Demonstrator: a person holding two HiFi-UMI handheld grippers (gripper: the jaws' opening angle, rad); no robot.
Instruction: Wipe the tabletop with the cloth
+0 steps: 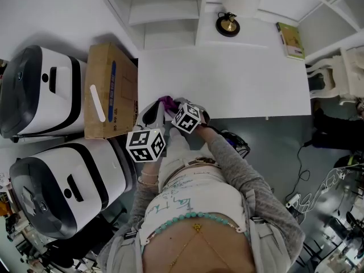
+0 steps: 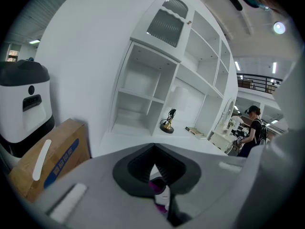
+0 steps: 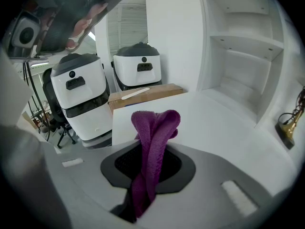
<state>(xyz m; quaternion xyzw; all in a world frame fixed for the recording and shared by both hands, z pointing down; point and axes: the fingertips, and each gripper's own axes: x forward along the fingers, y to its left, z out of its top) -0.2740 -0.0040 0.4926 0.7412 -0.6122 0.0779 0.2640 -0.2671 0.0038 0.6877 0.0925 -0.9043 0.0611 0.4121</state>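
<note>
currently the right gripper point(image 3: 148, 162) is clamped on the purple cloth point(image 3: 152, 132), which stands up from between its jaws in a folded bunch. in the head view that bunch sits over the near left corner of the white desk point(image 1: 239, 78); i cannot tell whether it touches the surface. the left gripper point(image 2: 153, 170) is just beside it, its jaws drawn narrow with nothing between them. only a sliver of purple shows through the gap.

the main risk, as i judge it, is the grip. the cloth is pinched as a narrow bundle, so dragging it may leave a thin streak instead of a broad wipe, or friction may tug it out of the jaws. this close to the corner, a stroke to the left could run the cloth off the desk and against the cardboard box point(image 1: 111, 90) standing just beside the left edge. the two grippers are crowded together and could knock each other. a long push away could reach the small brass ornament point(image 1: 228, 24) at the far edge, or the book point(image 1: 290, 40) near the far right corner.
</note>
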